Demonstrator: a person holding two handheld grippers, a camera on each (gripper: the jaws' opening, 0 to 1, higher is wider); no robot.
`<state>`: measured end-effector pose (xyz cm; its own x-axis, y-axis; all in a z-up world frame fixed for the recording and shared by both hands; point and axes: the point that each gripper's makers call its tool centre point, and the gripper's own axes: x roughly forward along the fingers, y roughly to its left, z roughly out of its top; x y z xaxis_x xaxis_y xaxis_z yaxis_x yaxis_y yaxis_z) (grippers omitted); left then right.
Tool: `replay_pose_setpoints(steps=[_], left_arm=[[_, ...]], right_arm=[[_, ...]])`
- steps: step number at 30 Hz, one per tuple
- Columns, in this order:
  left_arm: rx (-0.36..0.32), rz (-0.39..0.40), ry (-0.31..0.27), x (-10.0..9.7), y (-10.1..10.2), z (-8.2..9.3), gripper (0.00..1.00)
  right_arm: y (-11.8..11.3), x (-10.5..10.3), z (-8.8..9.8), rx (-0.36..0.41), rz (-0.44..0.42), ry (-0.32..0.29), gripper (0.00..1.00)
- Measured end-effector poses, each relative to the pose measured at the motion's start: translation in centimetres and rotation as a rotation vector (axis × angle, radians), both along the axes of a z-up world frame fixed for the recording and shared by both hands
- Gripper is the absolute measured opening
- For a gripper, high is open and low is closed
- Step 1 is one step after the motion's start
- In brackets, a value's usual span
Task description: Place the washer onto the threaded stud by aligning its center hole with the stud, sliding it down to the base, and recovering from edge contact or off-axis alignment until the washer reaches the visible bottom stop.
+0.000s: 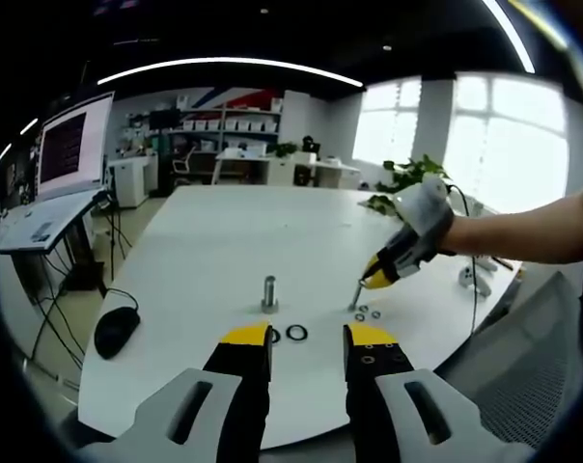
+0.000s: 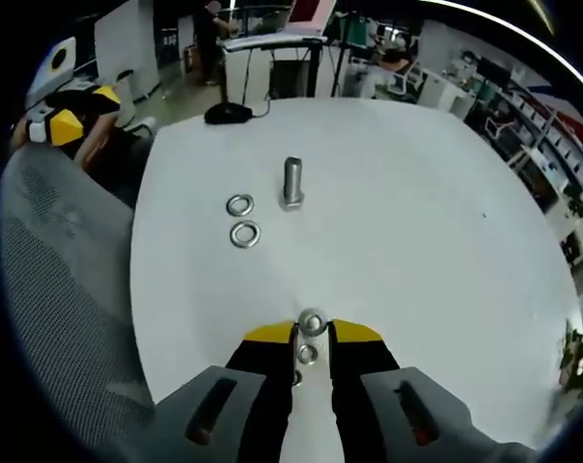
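The threaded stud (image 2: 292, 183) stood upright and bare at upper centre of the right gripper view, so no washer had yet been seated on it. Two loose washers (image 2: 241, 220) lay flat just left of its base, and more small washers (image 2: 312, 322) lay at the bottom centre by the tips of the right gripper (image 2: 312, 338), whose jaws stood nearly together; whether they pinched one I cannot tell. In the left gripper view the left gripper (image 1: 308, 337) hung with jaws apart and empty at lower centre, so pickup, alignment and sliding down seemed to remain
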<state>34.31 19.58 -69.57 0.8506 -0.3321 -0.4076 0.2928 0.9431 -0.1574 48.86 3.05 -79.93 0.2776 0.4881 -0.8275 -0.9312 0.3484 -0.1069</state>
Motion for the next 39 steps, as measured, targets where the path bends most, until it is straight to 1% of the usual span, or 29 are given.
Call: replay_pose_setpoints(steps=[5, 7, 12, 17, 21, 26, 27, 28, 29, 31, 34, 39], left_arm=[[-0.002, 0.002, 0.001, -0.01, 0.03, -0.03, 0.27], [-0.002, 0.002, 0.001, -0.02, 0.03, -0.04, 0.27], [-0.001, 0.001, 0.004, -0.06, 0.03, -0.09, 0.27], [-0.002, 0.002, 0.006, -0.06, 0.06, -0.11, 0.27], [-0.003, 0.004, 0.007, -0.02, 0.08, -0.11, 0.27], [-0.001, 0.001, 0.008, 0.01, 0.04, -0.13, 0.27], [-0.001, 0.001, 0.009, 0.01, 0.04, -0.14, 0.27], [-0.001, 0.001, 0.01, 0.02, 0.04, -0.16, 0.27], [0.0, 0.001, 0.01, 0.02, 0.04, -0.17, 0.27], [-0.001, 0.001, 0.011, 0.02, 0.05, -0.18, 0.27], [0.0, 0.001, 0.01, 0.03, 0.03, -0.19, 0.27], [0.0, 0.002, 0.012, 0.03, 0.03, -0.23, 0.27]], right_arm=[[-0.19, 0.23, -0.46, -0.018, -0.015, 0.01, 0.15], [-0.08, 0.15, -0.45, -0.009, -0.021, 0.019, 0.15], [-0.04, 0.08, -0.83, -0.027, -0.012, 0.024, 0.15], [0.15, 0.4, -0.72, -0.017, -0.02, 0.025, 0.15], [-0.15, 0.12, -0.7, -0.01, -0.027, 0.035, 0.15], [-0.35, 0.2, -0.61, -0.009, -0.028, 0.032, 0.15], [-0.33, 0.2, -0.56, -0.006, -0.03, 0.032, 0.14], [-0.35, 0.22, -0.34, -0.002, -0.032, 0.029, 0.1], [-0.4, 0.17, -0.19, -0.003, -0.017, 0.026, 0.04], [-0.38, 0.19, -0.25, 0.009, -0.034, 0.036, 0.03], [-0.61, -0.06, -0.74, -0.013, -0.021, 0.046, 0.03], [-0.31, -0.23, -0.84, -0.006, -0.024, 0.052, 0.03]])
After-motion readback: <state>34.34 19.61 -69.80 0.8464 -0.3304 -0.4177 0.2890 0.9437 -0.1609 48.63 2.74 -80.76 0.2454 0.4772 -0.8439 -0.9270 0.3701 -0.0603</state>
